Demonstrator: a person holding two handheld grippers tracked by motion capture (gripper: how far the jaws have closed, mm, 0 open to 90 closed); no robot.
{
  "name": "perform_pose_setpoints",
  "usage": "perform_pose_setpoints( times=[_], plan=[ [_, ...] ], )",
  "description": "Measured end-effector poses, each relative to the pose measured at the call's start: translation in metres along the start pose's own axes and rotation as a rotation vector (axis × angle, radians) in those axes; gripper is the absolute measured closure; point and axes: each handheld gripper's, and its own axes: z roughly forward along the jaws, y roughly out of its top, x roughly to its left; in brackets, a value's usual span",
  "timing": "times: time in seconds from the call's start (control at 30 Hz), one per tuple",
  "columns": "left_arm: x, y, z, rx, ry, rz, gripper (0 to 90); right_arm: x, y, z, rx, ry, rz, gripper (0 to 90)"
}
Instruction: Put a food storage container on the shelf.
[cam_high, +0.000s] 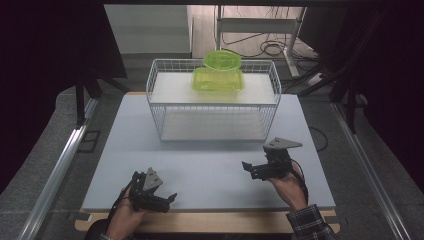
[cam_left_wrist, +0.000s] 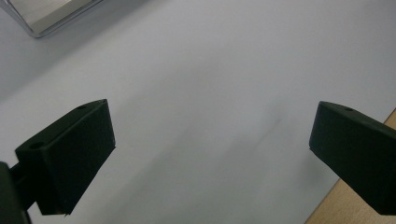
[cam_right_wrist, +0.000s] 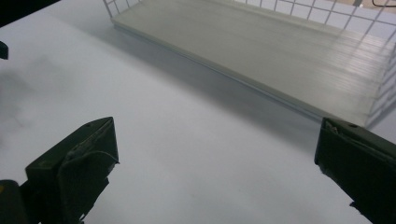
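Jaws wide, bare table (cam_high: 210, 165) between grippers.

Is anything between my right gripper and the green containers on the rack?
Yes. The green containers sit on the wire rack's top shelf, behind its raised wire rim. The right gripper, jaws open, has bare table before the rack.

The wire rack (cam_right_wrist: 261, 51) runs off the right gripper view's top and right edges (its shelf blurred), and the green lid (cam_high: 222, 59) partly hides the green container (cam_high: 218, 80).
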Motion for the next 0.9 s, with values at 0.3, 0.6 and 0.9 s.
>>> perform_pose_setpoints(
  times=[0.3, 0.6, 0.9],
  plan=[
    [0.000, 0.000, 0.001, 0.008, -0.002, 0.009, 0.0, -0.008, -0.019, -0.004, 0.023, -0.025, 0.010, 0.0],
    [-0.001, 0.000, 0.002, 0.008, 0.002, 0.011, 0.0, -0.011, -0.037, -0.005, 0.043, -0.030, -0.008, 0.0],
    [-0.001, -0.001, 0.003, 0.017, -0.007, 0.014, 0.0, -0.011, -0.051, 0.001, 0.086, -0.027, -0.010, 0.0]
  ],
)
